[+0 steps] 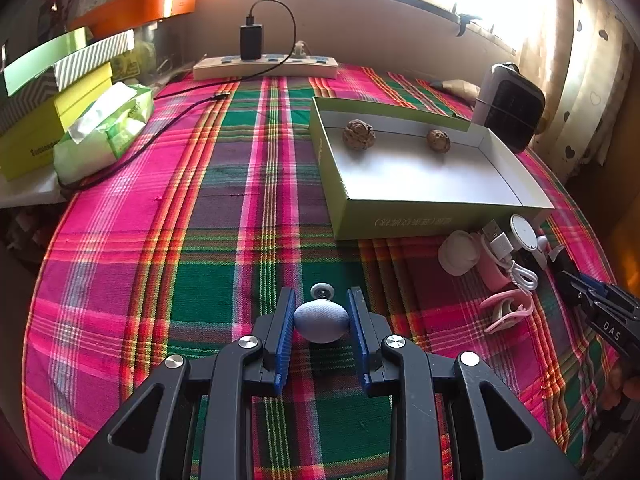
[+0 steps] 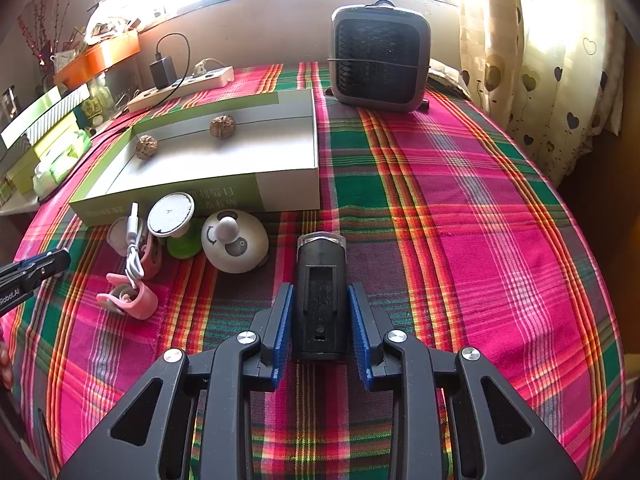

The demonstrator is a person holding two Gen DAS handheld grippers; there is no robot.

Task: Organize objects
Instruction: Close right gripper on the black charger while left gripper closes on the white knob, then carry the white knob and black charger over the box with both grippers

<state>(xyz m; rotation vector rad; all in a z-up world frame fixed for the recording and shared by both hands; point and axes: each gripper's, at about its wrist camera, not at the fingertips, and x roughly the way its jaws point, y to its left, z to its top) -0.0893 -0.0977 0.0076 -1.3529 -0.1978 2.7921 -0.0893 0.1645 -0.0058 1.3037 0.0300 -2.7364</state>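
My left gripper [image 1: 321, 312] is shut on a pale blue egg-shaped object [image 1: 321, 320], held just above the plaid cloth; a small grey knob [image 1: 322, 291] shows just beyond it. My right gripper [image 2: 320, 312] is shut on a black cylindrical device with a clear front cap [image 2: 321, 292], low over the cloth. An open green-sided box [image 1: 436, 220] with a white floor holds two walnuts [image 1: 359, 134] [image 1: 438, 141]. The box also shows in the right wrist view [image 2: 224, 196], with the walnuts [image 2: 223, 126] [image 2: 146, 146] inside.
In front of the box lie a white round gadget [image 2: 235, 241], a white disc on a green base [image 2: 171, 214], a white USB cable [image 2: 134, 248] and a pink clip [image 2: 134, 300]. A grey heater [image 2: 380, 60] stands at the back. A power strip [image 1: 265, 66], tissue pack [image 1: 106, 130] and stacked boxes [image 1: 48, 120] sit left.
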